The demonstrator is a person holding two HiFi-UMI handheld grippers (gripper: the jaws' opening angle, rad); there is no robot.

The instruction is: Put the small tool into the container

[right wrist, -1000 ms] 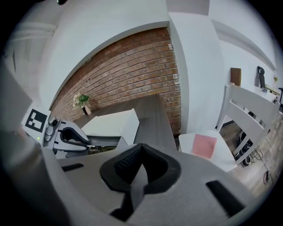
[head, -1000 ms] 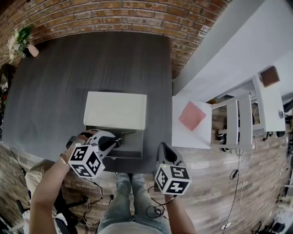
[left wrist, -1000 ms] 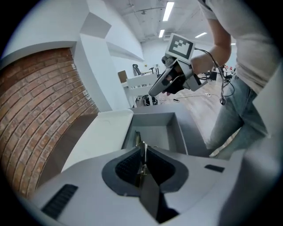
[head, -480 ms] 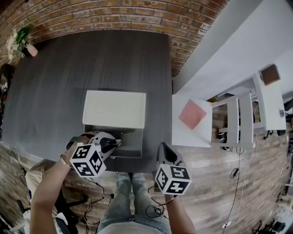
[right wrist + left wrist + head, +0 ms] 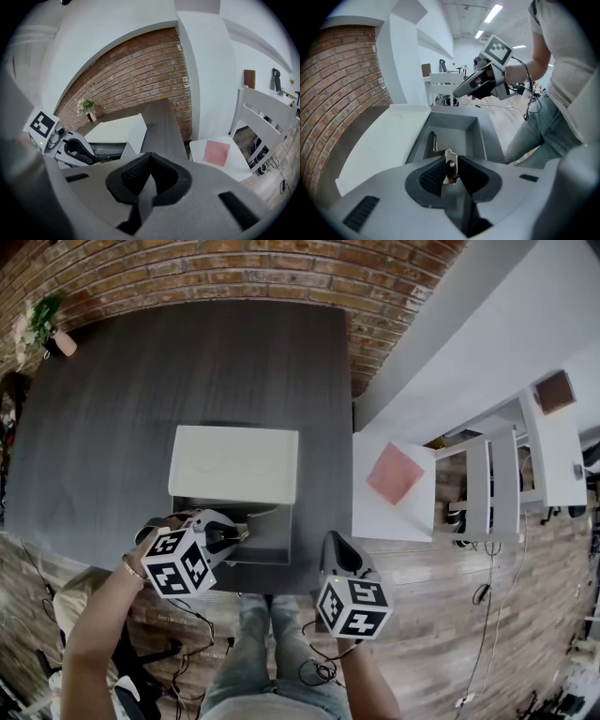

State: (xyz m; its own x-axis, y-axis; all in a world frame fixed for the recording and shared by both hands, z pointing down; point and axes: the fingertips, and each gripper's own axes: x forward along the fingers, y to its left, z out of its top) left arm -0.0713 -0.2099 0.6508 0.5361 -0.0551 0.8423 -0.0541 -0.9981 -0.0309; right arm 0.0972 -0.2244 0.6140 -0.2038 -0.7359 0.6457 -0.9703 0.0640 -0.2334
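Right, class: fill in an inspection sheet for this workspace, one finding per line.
Surface: dark table.
Job's things: small tool held at the open container; a slim item lies inside.
Clutter: nothing seen.
Grippers: left gripper shut on the small tool; right gripper shut, empty, off the table's near edge.
Cables: cables loose on the floor.
Surroundings: brick wall, potted plant, white chair, pink pad.

The open container seems unobstructed, its lid alongside.
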